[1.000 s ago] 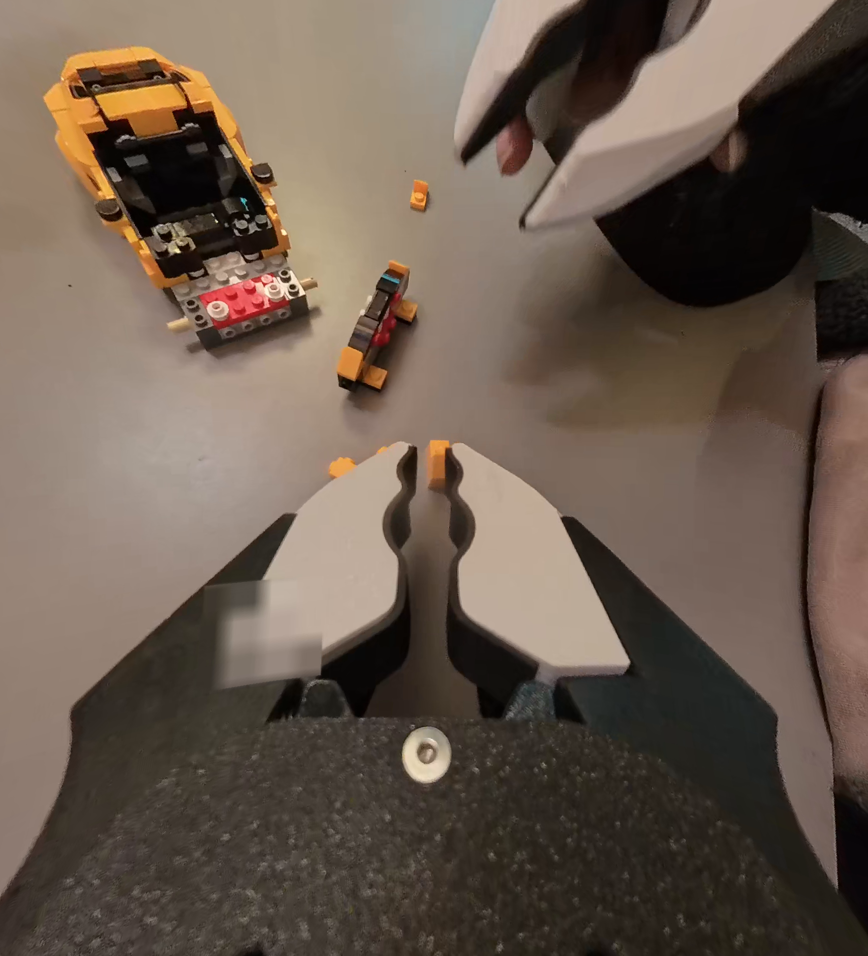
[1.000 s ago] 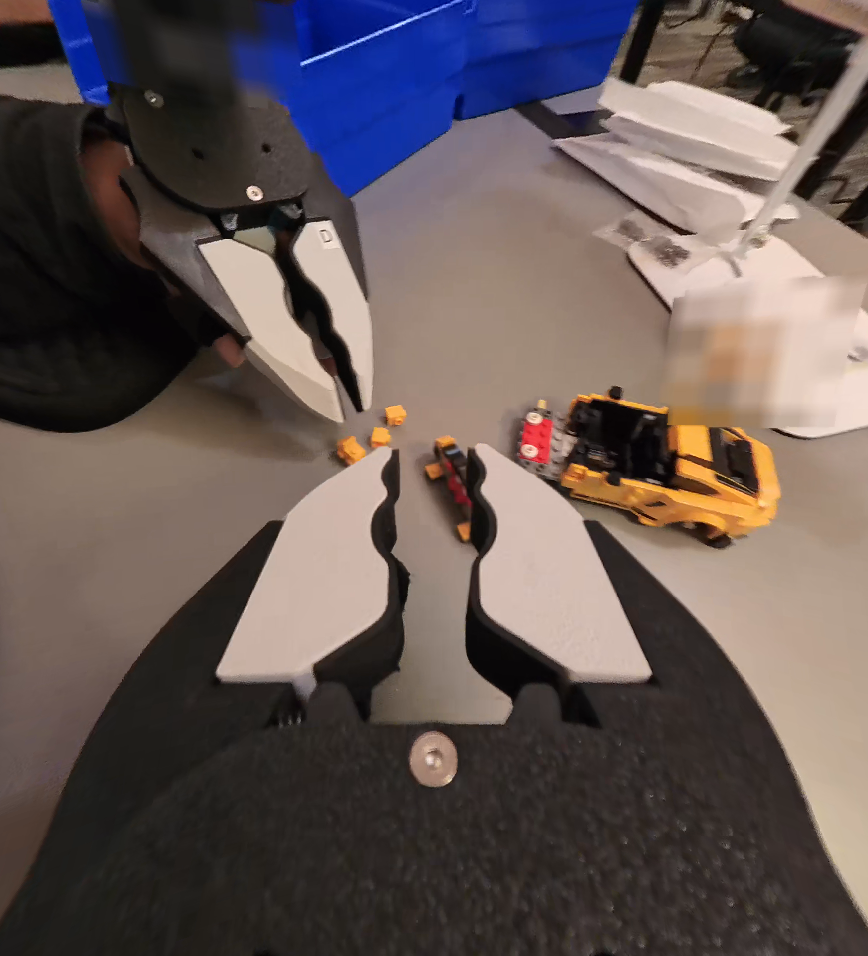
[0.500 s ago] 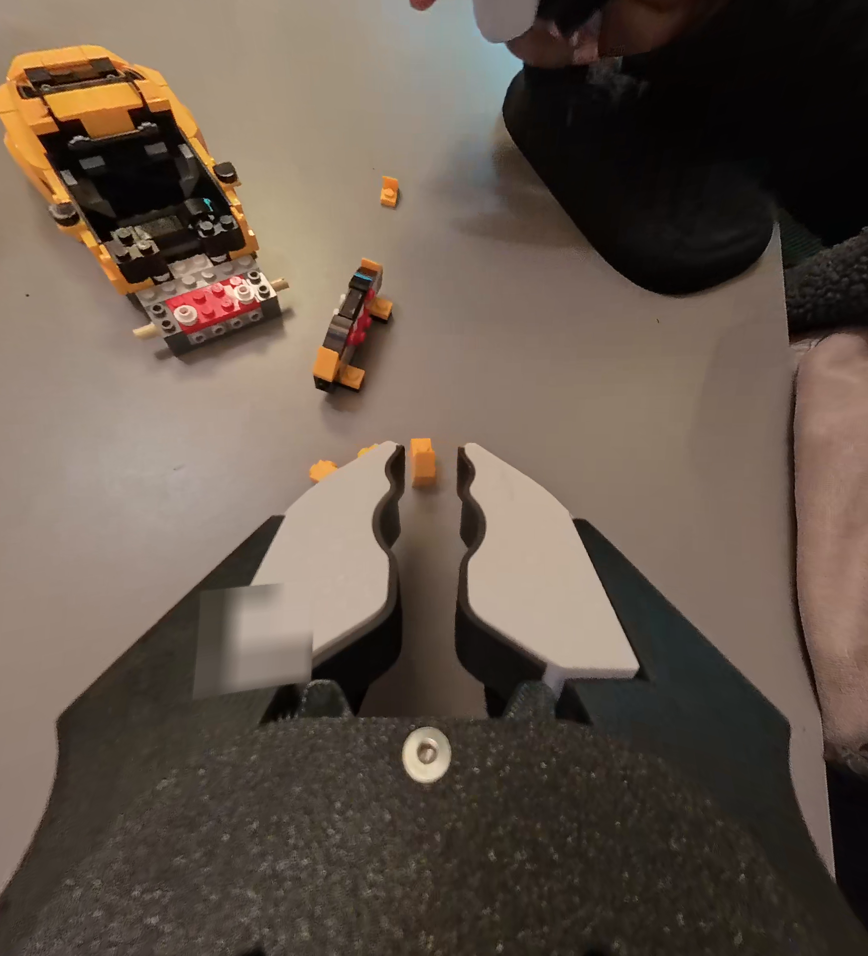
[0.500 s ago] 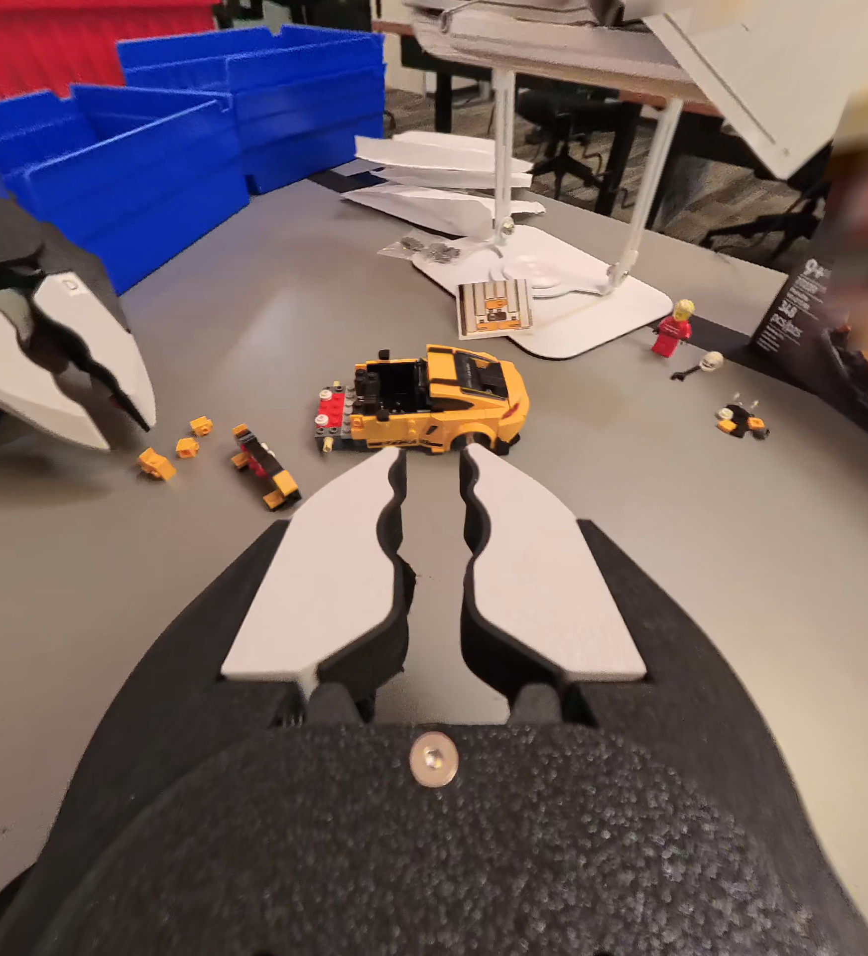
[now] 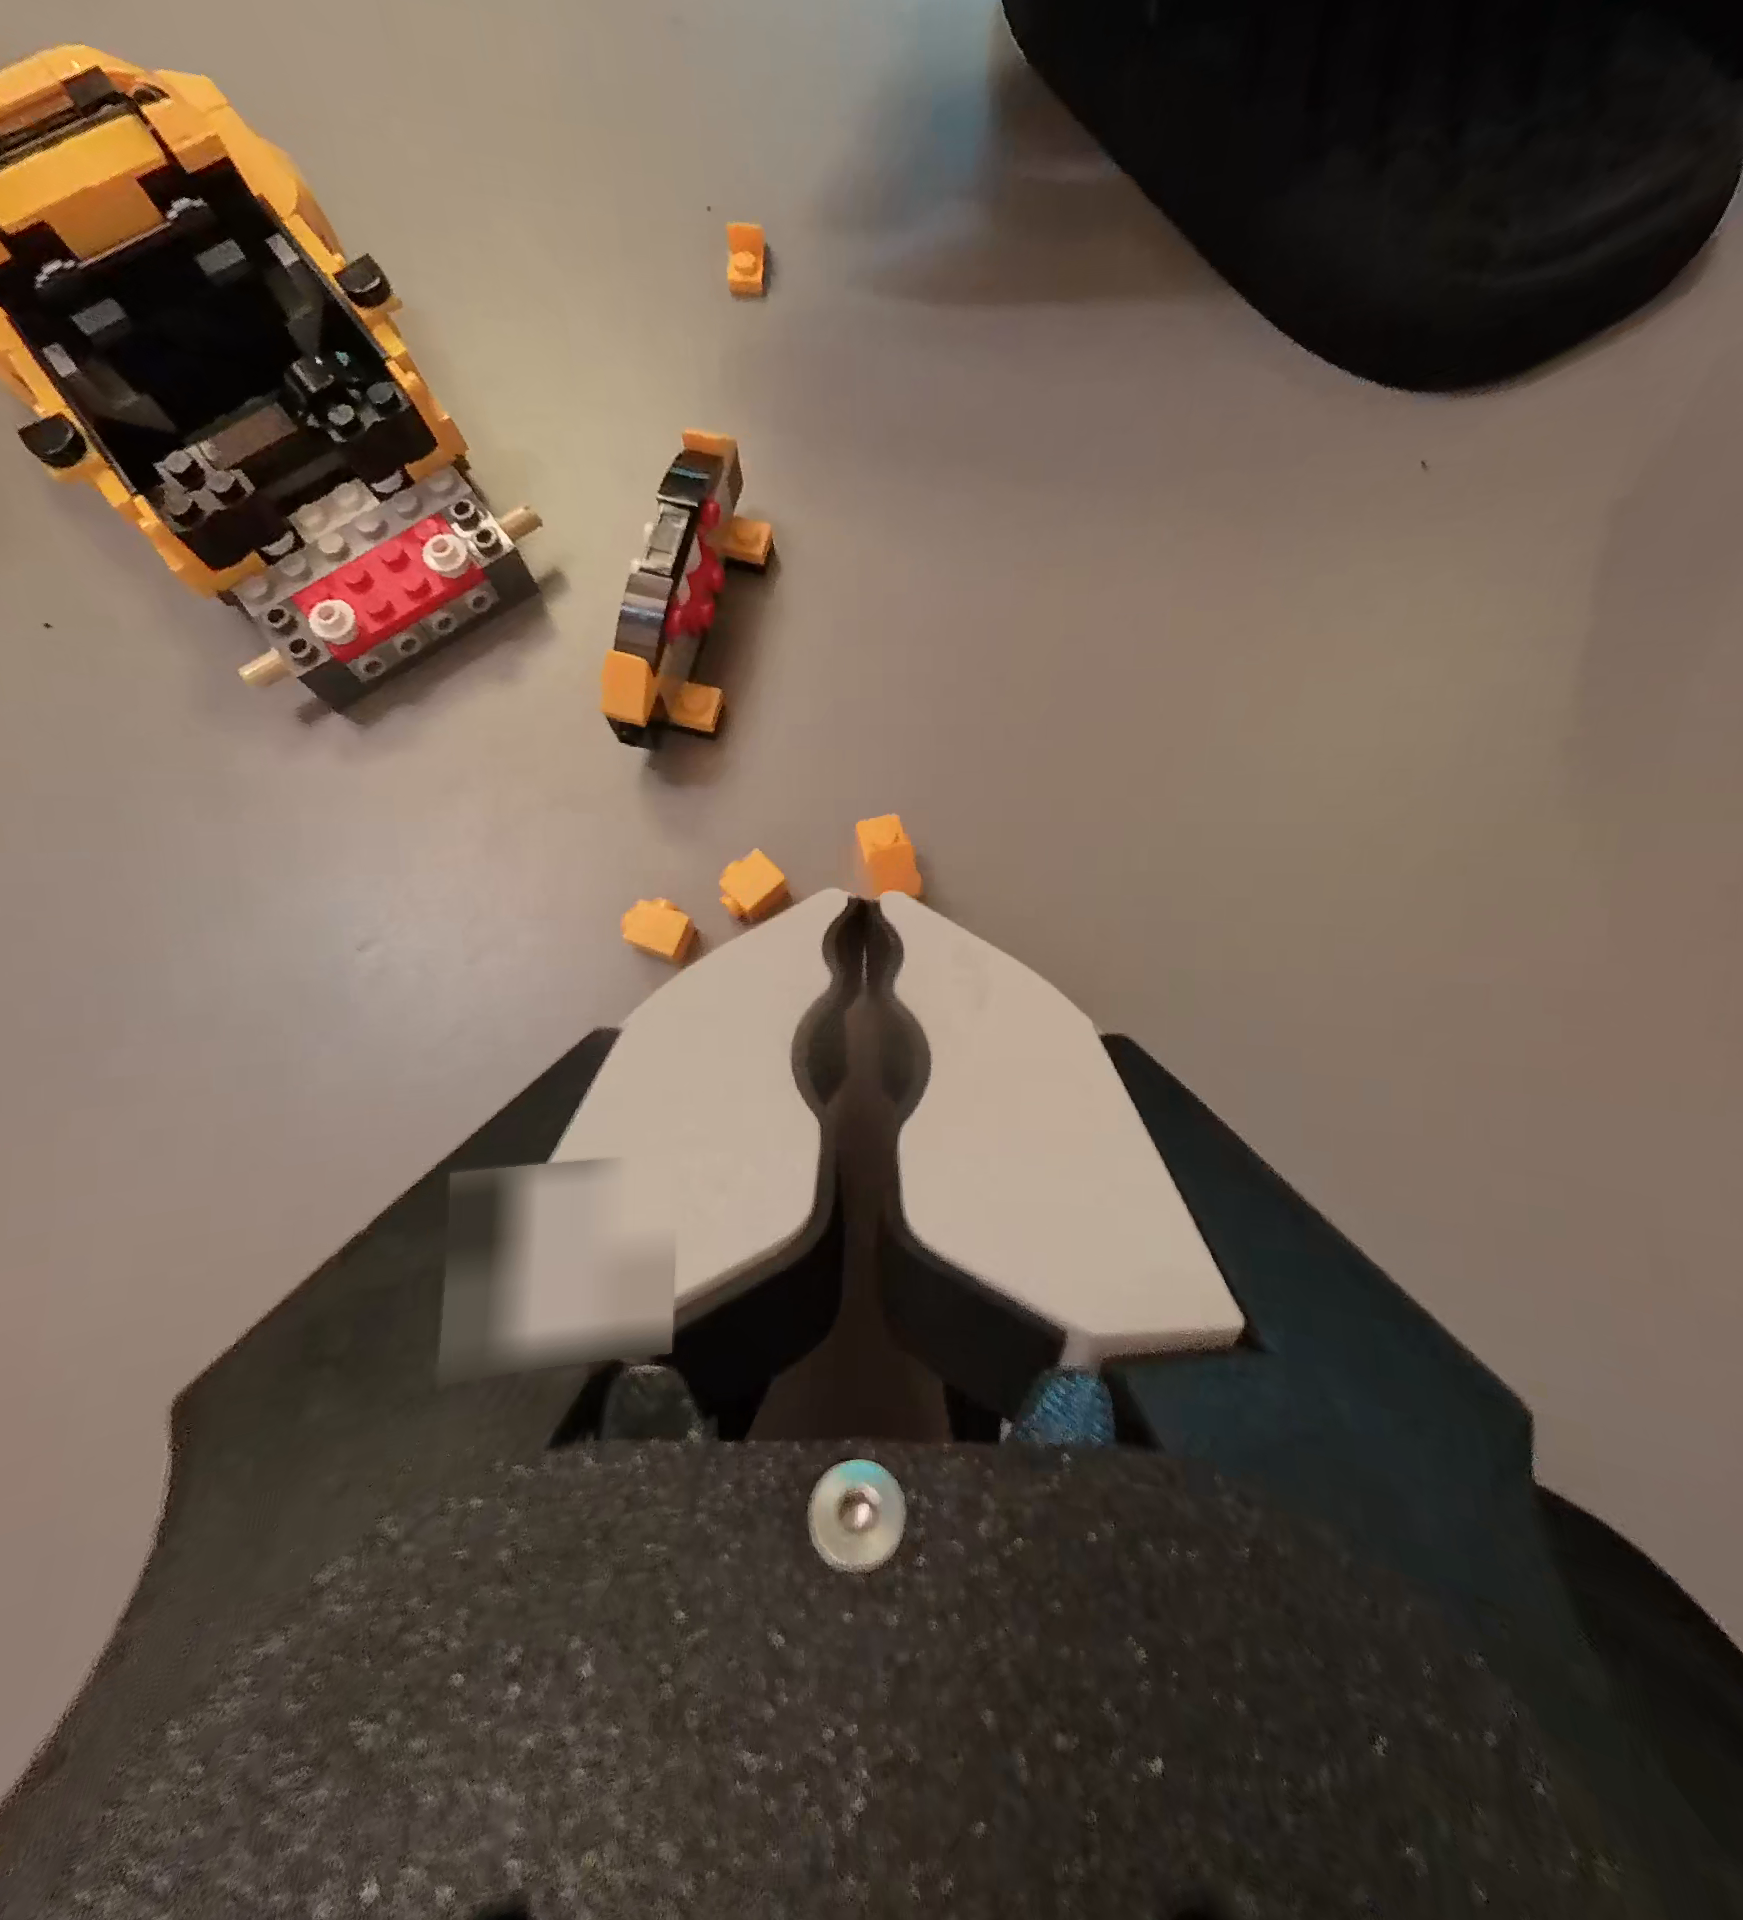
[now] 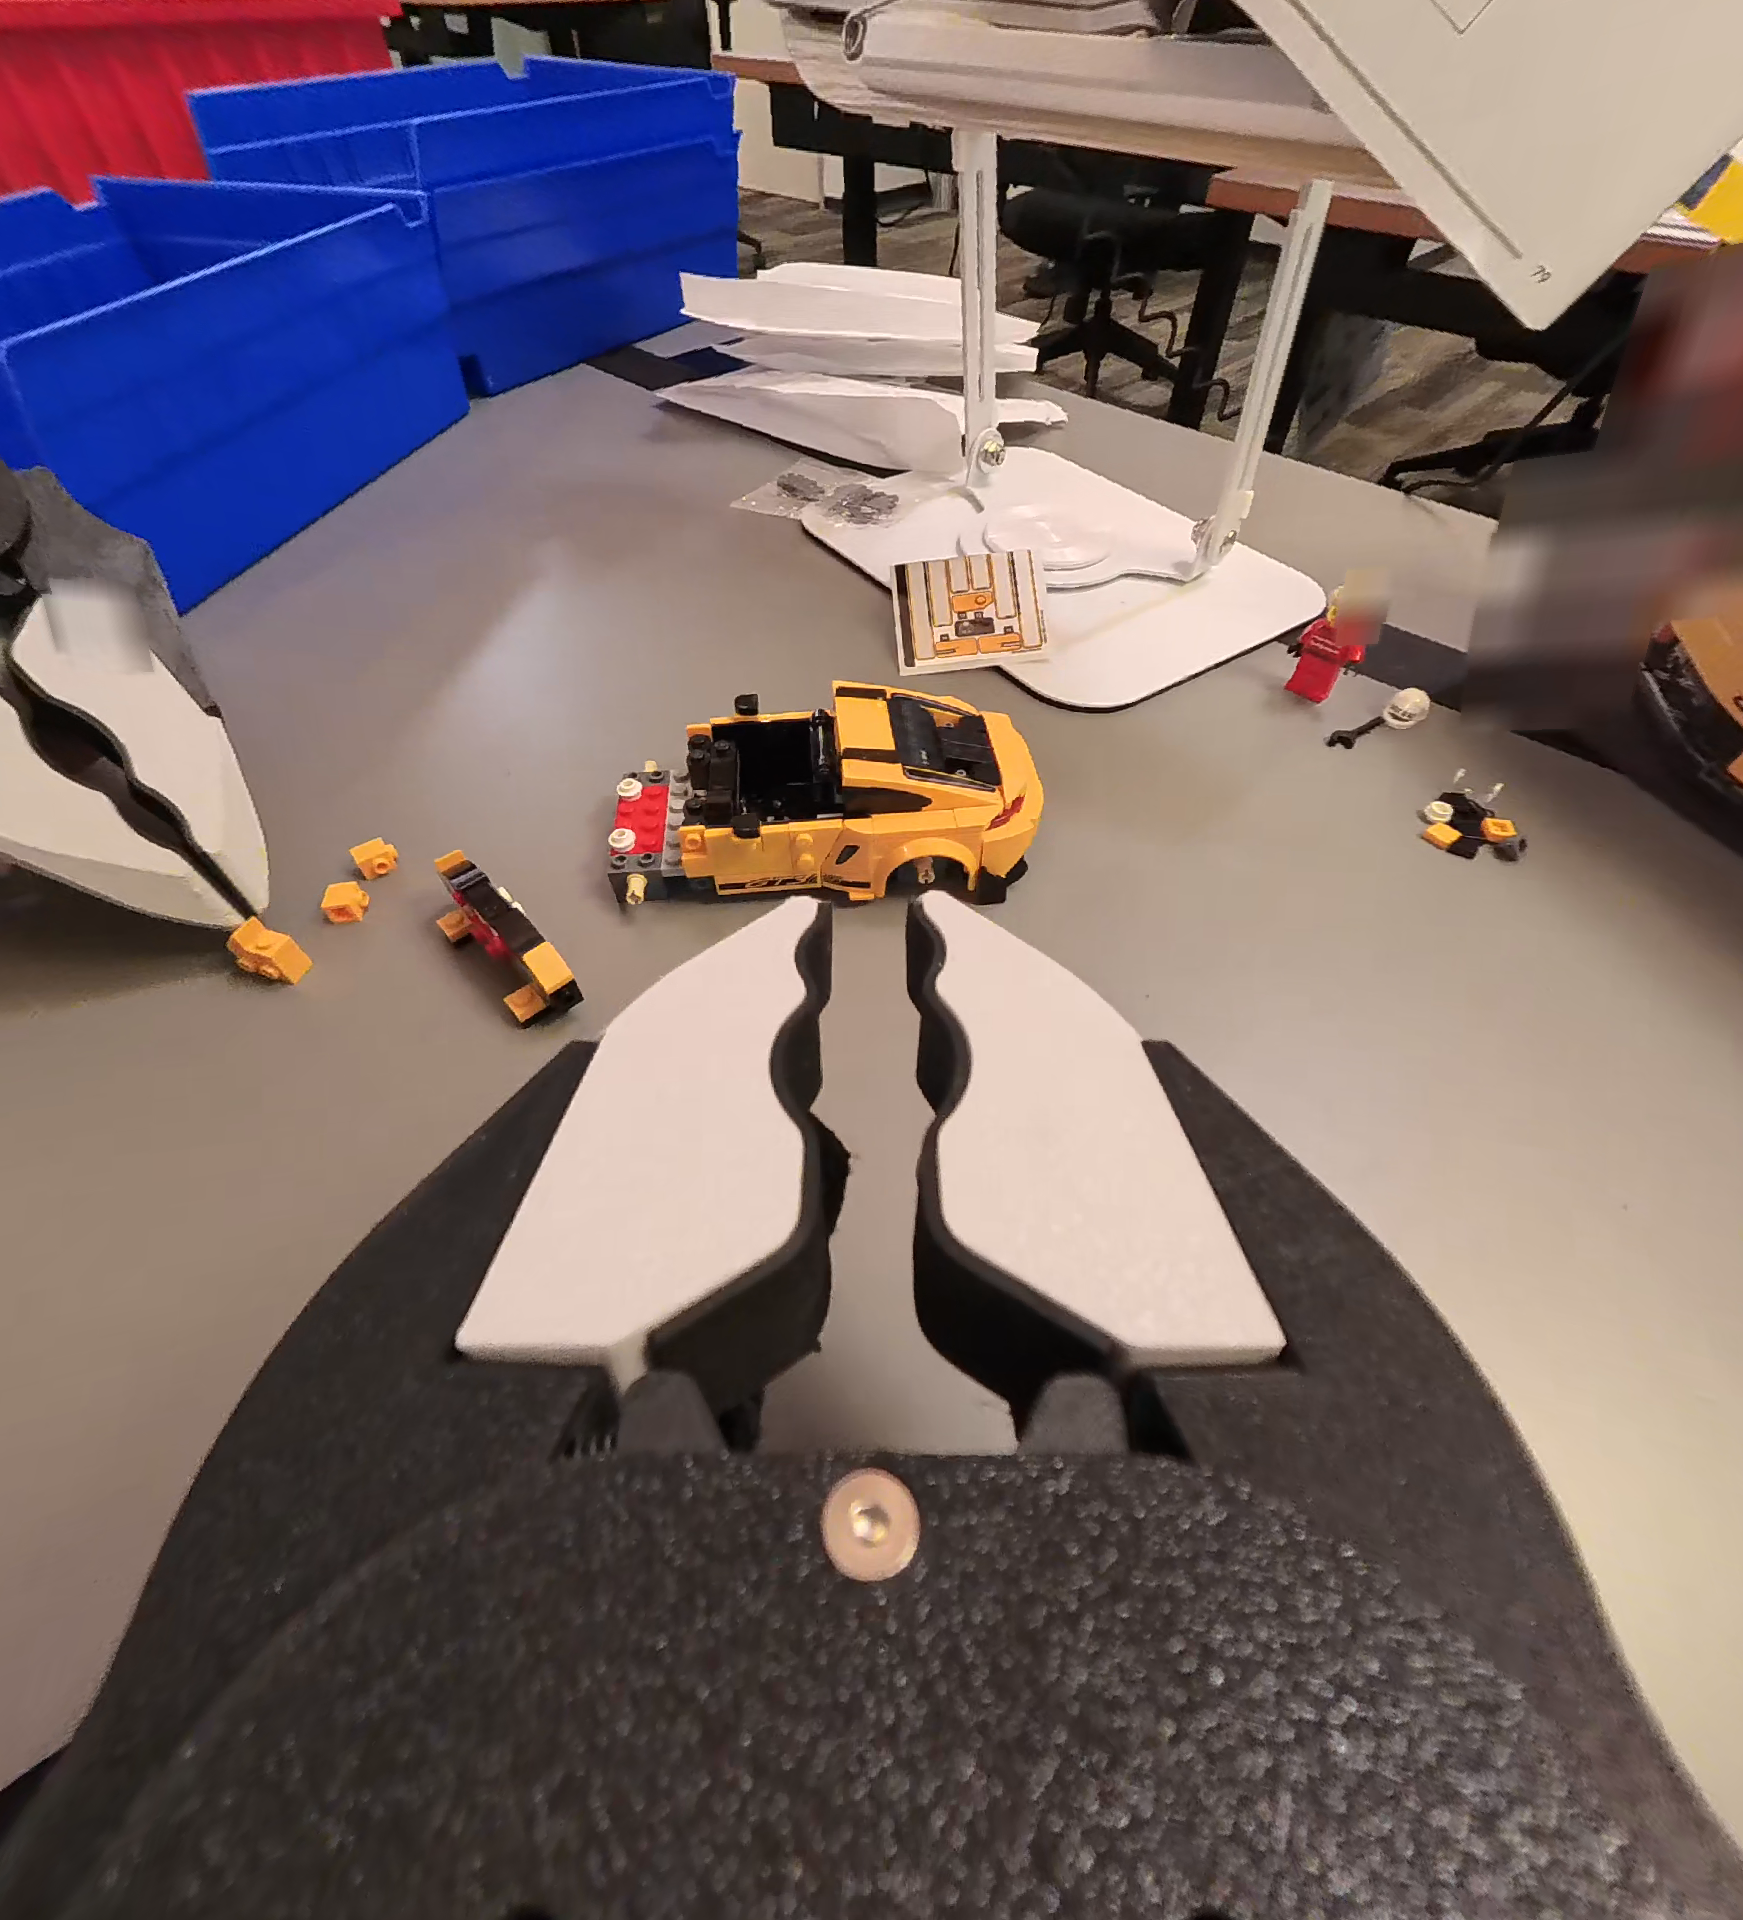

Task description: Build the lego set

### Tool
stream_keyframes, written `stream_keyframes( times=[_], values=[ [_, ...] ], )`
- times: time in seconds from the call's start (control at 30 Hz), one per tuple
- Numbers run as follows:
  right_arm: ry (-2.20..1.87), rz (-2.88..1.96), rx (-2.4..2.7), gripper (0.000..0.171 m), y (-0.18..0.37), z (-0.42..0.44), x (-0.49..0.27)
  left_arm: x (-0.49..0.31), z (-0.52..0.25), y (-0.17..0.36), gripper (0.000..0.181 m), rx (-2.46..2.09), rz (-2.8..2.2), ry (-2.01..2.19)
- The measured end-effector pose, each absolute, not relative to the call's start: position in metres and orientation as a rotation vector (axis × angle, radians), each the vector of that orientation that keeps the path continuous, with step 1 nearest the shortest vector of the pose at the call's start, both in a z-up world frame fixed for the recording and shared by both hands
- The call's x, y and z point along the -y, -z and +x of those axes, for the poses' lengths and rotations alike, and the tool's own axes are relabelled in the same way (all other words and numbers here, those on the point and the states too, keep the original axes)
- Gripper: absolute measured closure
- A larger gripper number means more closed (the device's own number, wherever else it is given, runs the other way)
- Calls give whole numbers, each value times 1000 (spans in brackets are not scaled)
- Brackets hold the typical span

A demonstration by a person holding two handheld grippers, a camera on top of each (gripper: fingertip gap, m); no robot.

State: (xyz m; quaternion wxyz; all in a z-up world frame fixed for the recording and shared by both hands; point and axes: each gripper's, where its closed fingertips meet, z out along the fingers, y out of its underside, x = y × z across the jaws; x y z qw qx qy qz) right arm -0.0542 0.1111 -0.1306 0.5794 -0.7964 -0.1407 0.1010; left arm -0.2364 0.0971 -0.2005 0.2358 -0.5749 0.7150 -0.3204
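Left wrist view first, and the left gripper [image 5: 862, 906] has its grey fingers drawn together, tips meeting with nothing visibly between them. Just ahead of those tips, a touch to the right, sits a small orange brick [image 5: 886, 854] on the grey table [image 5: 1262, 831]. From the right wrist view the same brick [image 6: 269, 951] lies flat on the table with the left gripper's [image 6: 241, 902] tip resting at its edge. Touching it, by the look, but not clamped on it.

Two more orange bricks lie beside it: one [image 5: 753, 883] close to the left finger, another [image 5: 657, 925] further left. A fourth [image 5: 745, 258] sits well apart, up the table.

Beyond them, the black, red and orange sub-assembly [image 5: 675, 592] lies with its long axis running roughly away from the left gripper, leaning slightly to the right at its far end. Left of that sits the yellow car [image 5: 171, 343], open red-studded end towards the gripper.

Over on the right, the right gripper [image 6: 867, 914] has its fingers apart and empty, hovering and pointing at the car's flank [image 6: 825, 821].

So the left gripper is plainly nearer the loose bricks. I reckon it must part its fingers and nudge forward and slightly right to straddle that nearest brick. Small piece, could easily skid.
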Motion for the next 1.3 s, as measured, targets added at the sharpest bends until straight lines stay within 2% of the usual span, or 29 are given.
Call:
stream_keyframes(
  times=[0.2,0.4,0.7,0.87,1.0,1.3],
  values=[
    [-246,-1924,433,158,141,-66,-108,-104,-241,202,181,-1976,-1542,851],
    [-13,-2112,925,157,183,-62,-94,-103,-241,192,171,-1941,-1534,942],
    [-323,-2161,1211,153,197,-78,-90,-86,-231,200,165,-1990,-1539,937],
    [-352,-2170,1269,153,205,-80,-90,-89,-228,202,172,-2001,-1526,893],
    [-359,-2165,1273,163,208,-82,-88,-94,-240,202,173,-2054,-1467,911],
    [-434,-2116,1400,163,206,-116,-70,-105,-265,202,172,-2199,-1328,1004]
  ],
)
